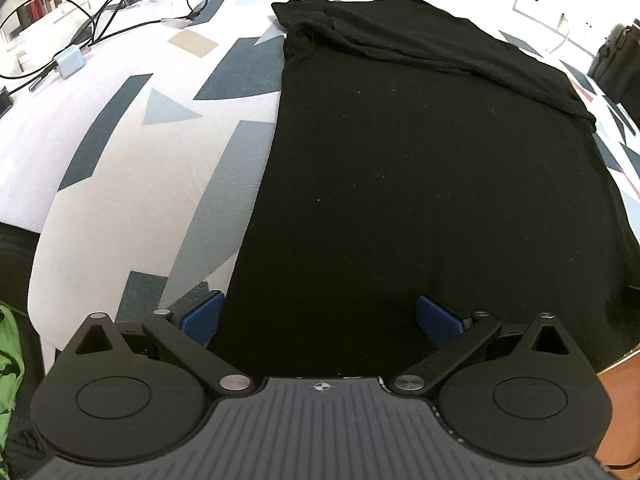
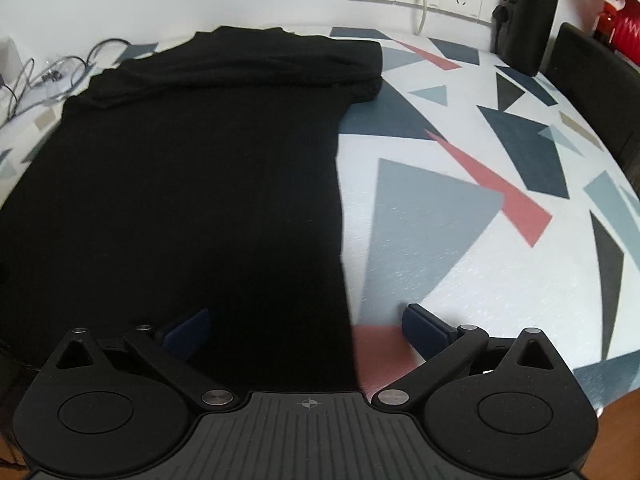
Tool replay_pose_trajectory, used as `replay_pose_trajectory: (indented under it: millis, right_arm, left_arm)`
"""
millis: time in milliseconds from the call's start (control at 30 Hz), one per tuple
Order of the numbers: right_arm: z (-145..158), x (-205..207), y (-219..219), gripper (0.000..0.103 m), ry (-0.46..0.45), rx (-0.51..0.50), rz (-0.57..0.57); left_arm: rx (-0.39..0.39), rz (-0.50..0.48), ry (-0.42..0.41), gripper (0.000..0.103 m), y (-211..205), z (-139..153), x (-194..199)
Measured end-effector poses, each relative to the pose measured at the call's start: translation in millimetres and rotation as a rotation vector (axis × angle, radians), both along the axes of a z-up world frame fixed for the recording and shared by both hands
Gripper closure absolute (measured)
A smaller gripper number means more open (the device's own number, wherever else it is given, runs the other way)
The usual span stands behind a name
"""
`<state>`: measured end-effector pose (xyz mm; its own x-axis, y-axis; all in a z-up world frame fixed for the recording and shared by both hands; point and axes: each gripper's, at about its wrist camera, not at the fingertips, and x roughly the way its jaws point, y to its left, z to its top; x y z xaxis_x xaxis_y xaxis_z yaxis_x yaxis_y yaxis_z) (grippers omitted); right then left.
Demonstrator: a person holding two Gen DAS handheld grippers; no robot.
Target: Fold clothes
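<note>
Shirt [image 1: 400,200] lies flat on the table [image 2: 460,208], long axis running away from both grippers. Left gripper [image 1: 318,320] and right gripper [image 2: 306,330] both gape, empty, at its near hem corners.

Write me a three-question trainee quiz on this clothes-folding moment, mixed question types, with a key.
1. True or false: the black garment lies flat on the patterned tablecloth with its sleeves folded in.
2. Multiple choice: the right gripper is (A) clamped on fabric, (B) open above the garment's right edge, (C) out of view.
3. Fill in: the left gripper hovers above the garment's ____ edge, jaws open.

Key: 1 true; 2 B; 3 left.
</note>
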<state>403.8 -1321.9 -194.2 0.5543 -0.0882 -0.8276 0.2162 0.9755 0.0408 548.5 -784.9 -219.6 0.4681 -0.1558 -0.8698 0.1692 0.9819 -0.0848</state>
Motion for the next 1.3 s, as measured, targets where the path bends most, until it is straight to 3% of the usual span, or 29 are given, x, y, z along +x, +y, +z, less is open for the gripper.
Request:
replay_pose_trajectory:
  millis: [33, 67, 100, 133, 167, 200, 233, 300, 333, 400, 500, 700, 833, 933, 1067, 1300]
  right_arm:
    - [1.1, -1.7, 3.8, 0.015, -0.008, -0.006, 0.015]
    - [3.7, -3.8, 8.7, 0.038, -0.021, -0.009, 0.048]
    - [6.9, -5.9, 14.0, 0.051, -0.036, -0.004, 0.093]
    - [9.7, -7.5, 18.7, 0.074, -0.044, 0.004, 0.134]
    - [11.1, -7.8, 20.2, 0.087, -0.045, 0.023, 0.155]
    - [11.3, -7.4, 18.8, 0.093, -0.047, 0.053, 0.156]
    - [11.5, -7.0, 17.3, 0.094, -0.05, 0.084, 0.157]
    - [11.4, -7.9, 6.9, 0.095, -0.061, 0.171, 0.126]
    - [11.4, -9.2, 0.0, 0.095, -0.068, 0.217, 0.103]
    - [12.2, -15.6, -14.4, 0.096, -0.089, 0.303, 0.058]
    - [15.5, -33.9, -32.5, 0.096, -0.132, 0.382, 0.013]
    - [21.4, -77.1, -56.7, 0.096, -0.16, 0.438, -0.021]
    - [28.5, -106.5, -61.6, 0.096, -0.19, 0.495, -0.033]
    - [42.9, -115.0, -68.4, 0.096, -0.245, 0.543, -0.027]
    - [62.9, -107.1, -79.3, 0.098, -0.325, 0.577, -0.042]
    - [97.3, -55.5, -91.1, 0.098, -0.427, 0.546, -0.074]
  left_arm:
    - [0.001, 0.002, -0.008, 0.0, -0.5, -0.2, -1.1]
    - [0.003, 0.004, -0.015, 0.0, -1.1, -0.4, -2.2]
    - [0.007, 0.0, -0.025, 0.001, -2.3, -0.1, -4.0]
    - [0.0, -0.004, -0.035, 0.002, -2.1, 0.0, -5.5]
    - [-0.005, -0.004, -0.048, 0.007, -1.2, 0.7, -7.9]
    - [-0.011, -0.003, -0.06, 0.021, -0.3, 1.3, -10.3]
    - [-0.013, 0.008, -0.087, 0.032, 1.9, 4.9, -15.6]
    - [0.002, 0.027, -0.122, 0.093, 7.8, 12.4, -25.2]
    - [-0.035, 0.035, -0.105, 0.096, 13.2, 13.0, -26.7]
    - [-0.097, 0.062, -0.081, 0.096, 23.6, 12.8, -31.4]
    - [-0.119, 0.084, -0.08, 0.097, 29.0, 11.4, -43.1]
    - [-0.152, 0.055, -0.063, 0.098, 21.2, 15.4, -81.0]
    - [-0.225, 0.101, -0.097, 0.098, 27.0, 29.3, -108.4]
    - [-0.275, 0.141, -0.17, 0.098, 33.8, 53.0, -114.7]
    - [-0.267, 0.147, -0.296, 0.098, 32.0, 86.4, -96.9]
    - [-0.307, 0.098, -0.375, 0.098, 13.8, 122.2, -28.2]
